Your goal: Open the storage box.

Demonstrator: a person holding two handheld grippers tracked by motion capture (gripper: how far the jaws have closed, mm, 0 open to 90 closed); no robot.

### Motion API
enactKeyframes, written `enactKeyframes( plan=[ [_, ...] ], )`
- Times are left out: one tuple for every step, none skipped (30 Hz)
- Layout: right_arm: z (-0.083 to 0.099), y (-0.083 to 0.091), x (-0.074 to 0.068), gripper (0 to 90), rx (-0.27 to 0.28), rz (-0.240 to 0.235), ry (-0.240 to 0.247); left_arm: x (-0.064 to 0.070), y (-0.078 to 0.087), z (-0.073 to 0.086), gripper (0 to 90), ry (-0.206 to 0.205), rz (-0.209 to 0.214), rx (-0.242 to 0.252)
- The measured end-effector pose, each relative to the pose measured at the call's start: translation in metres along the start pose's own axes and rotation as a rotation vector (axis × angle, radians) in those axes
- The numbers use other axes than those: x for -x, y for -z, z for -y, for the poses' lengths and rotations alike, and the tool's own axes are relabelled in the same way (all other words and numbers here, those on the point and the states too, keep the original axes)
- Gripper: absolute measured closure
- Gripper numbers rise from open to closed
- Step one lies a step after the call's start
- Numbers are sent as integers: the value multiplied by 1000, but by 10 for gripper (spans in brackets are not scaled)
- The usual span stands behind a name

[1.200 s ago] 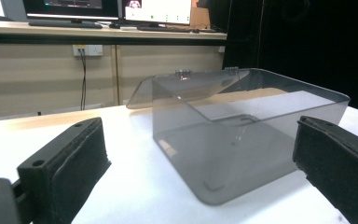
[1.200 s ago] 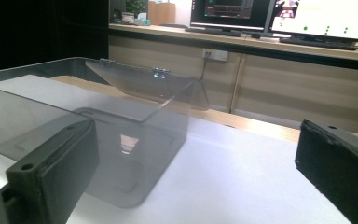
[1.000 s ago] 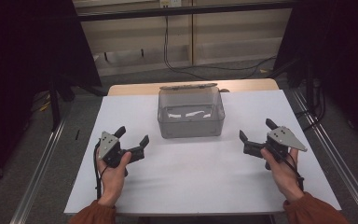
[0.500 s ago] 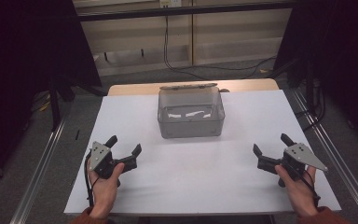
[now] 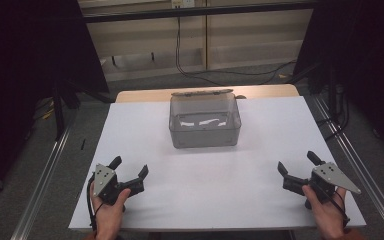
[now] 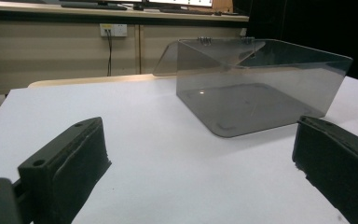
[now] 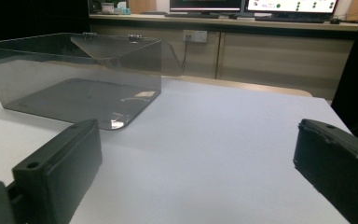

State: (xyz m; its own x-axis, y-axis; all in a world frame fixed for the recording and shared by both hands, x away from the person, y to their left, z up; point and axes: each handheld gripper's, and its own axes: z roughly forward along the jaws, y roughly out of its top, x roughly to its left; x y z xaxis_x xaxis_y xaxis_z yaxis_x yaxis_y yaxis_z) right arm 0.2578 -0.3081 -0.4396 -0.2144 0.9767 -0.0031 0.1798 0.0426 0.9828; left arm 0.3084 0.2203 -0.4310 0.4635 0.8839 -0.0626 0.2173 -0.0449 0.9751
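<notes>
Room: dim, with beige cabinet fronts behind the counter, black cables hanging down them, a wall socket (image 6: 113, 30), and lit monitors (image 7: 289, 5) on a far bench in the right gripper view.
Floor: grey carpet either side of the counter, metal rails running along both sides.
Counter: white sheet (image 5: 145, 135) covering a wood-topped counter whose bare far edge shows just behind the clear box.
Clear box: smoky transparent bin (image 5: 205, 124), upright at the far middle of the white sheet, its hinged lid (image 6: 205, 53) tipped back open behind it; nothing solid seen inside, only pale reflections on its floor.
Open room: bare white sheet on every side of the clear box, widest toward the near edge.
Left claw: (image 5: 129, 170) near-left of the clear box, well apart from it, held in a hand (image 5: 109, 212) just inside the near edge; jaws spread wide, gripping nothing, pointed toward the box.
Right claw: (image 5: 300, 165) near-right of the clear box, well apart, held in a hand (image 5: 326, 216) close to the near right corner; jaws wide apart, empty.
Gripper views: the clear box sits beyond each pair of parted jaws, bare sheet between.
</notes>
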Motion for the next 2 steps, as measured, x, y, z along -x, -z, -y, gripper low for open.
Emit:
enactKeyframes(
  plan=[
    [0, -1, 0, 6, -4, 2, -2, 0, -1, 0, 29, -9, -9, -12],
    [0, -1, 0, 4, 0, 1, -1, -1, -3, 0, 29, -14, -11, -22]
  ],
)
